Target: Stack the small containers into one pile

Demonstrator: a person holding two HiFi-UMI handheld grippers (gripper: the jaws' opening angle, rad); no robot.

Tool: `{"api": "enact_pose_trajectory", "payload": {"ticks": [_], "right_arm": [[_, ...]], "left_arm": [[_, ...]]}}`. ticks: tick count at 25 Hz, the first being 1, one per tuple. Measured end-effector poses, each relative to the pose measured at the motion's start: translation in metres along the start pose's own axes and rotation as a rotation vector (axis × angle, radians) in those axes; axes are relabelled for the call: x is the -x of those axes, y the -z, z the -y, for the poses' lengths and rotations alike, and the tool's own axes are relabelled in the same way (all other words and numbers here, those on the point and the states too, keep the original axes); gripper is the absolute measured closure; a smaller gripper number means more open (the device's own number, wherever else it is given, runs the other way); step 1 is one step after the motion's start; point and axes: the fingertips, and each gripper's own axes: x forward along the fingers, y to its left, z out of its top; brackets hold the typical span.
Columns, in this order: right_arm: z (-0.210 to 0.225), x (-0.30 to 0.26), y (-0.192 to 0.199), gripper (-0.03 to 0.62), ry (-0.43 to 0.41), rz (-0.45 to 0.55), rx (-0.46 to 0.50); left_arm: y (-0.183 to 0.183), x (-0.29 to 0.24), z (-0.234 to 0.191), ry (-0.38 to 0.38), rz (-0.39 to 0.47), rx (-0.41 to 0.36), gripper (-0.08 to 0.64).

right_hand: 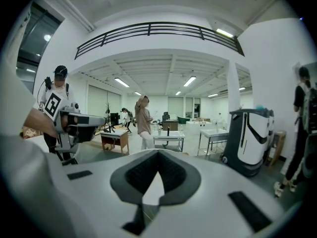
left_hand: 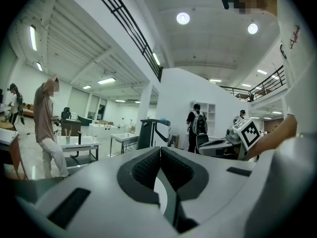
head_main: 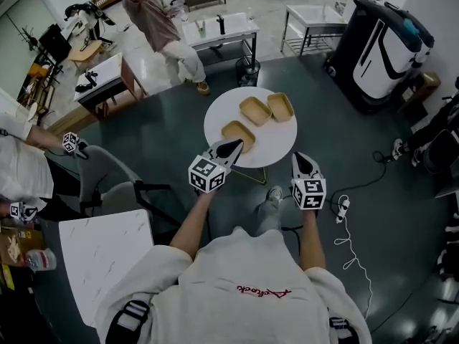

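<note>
Three shallow tan containers lie apart on the round white table (head_main: 215, 120): one at the near left (head_main: 239, 135), one in the middle (head_main: 255, 110) and one at the far right (head_main: 281, 107). My left gripper (head_main: 235, 147) is shut and empty, its tip just short of the near-left container. My right gripper (head_main: 299, 156) is also shut and empty, off the table's near right edge. In the left gripper view the left gripper (left_hand: 160, 152) has its jaws together, and in the right gripper view the right gripper (right_hand: 158, 155) does too; both views look across the room and show no container.
A person (head_main: 165, 27) walks beyond the table near white benches (head_main: 219, 31) and a mesh bin (head_main: 247, 70). A black-and-white machine (head_main: 384, 49) stands at the far right. A marble-top table (head_main: 107, 256) and a chair (head_main: 118, 185) are at my left. Cables (head_main: 344, 228) lie on the floor.
</note>
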Motion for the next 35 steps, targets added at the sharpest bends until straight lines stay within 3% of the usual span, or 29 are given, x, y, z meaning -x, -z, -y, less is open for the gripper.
{"api": "enact_pose_trajectory", "payload": {"ticks": [16,35], "right_arm": [[0.052,-0.054,0.0,0.572,-0.034,-0.033,-0.005],[0.161,-0.189,-0.051,0.572,-0.144,-0.018,0.015]], "left_arm": [[-0.001,-0.065,-0.033,-0.035,-0.008,0.024,0.548],[-0.037,-0.201,-0.118,-0.148,-0.022,0.023,0.548]]}}
